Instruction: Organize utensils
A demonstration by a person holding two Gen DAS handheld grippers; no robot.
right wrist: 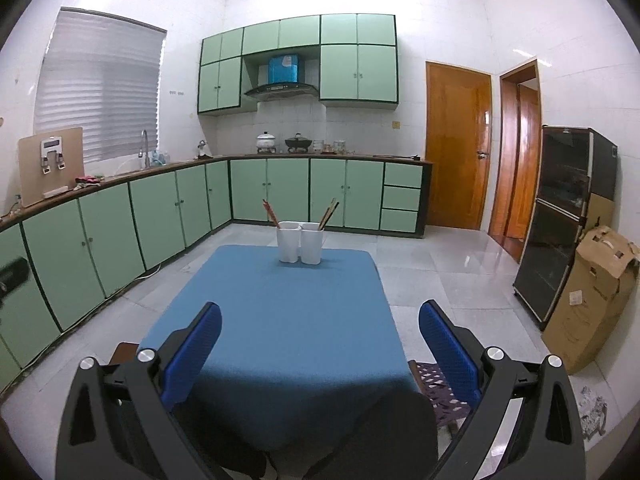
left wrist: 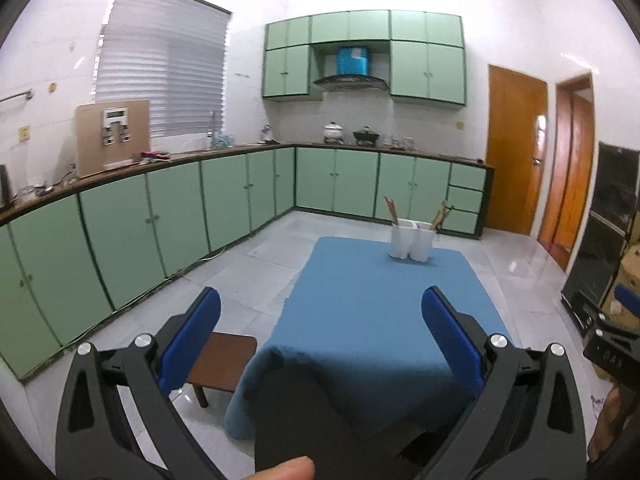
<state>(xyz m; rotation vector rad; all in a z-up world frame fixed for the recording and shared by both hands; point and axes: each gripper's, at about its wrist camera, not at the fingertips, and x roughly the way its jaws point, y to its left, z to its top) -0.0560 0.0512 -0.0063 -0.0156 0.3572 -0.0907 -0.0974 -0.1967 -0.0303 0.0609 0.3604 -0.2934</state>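
Observation:
Two white utensil holders (right wrist: pixel 300 242) stand side by side at the far edge of the table with the blue cloth (right wrist: pixel 280 320). Wooden utensils (right wrist: pixel 272 213) lean out of the left holder and others (right wrist: pixel 328 213) out of the right one. The holders also show in the left wrist view (left wrist: pixel 412 239). My left gripper (left wrist: pixel 320 308) is open and empty, above the near end of the table. My right gripper (right wrist: pixel 320 320) is open and empty, also over the near end. The right gripper's blue pad shows at the right edge of the left wrist view (left wrist: pixel 626 300).
Green cabinets (right wrist: pixel 160 212) run along the left and back walls. A brown stool (left wrist: pixel 222 364) stands left of the table, a patterned stool (right wrist: pixel 440 392) to its right. A dark cabinet (right wrist: pixel 568 216) and a cardboard box (right wrist: pixel 592 300) stand on the right.

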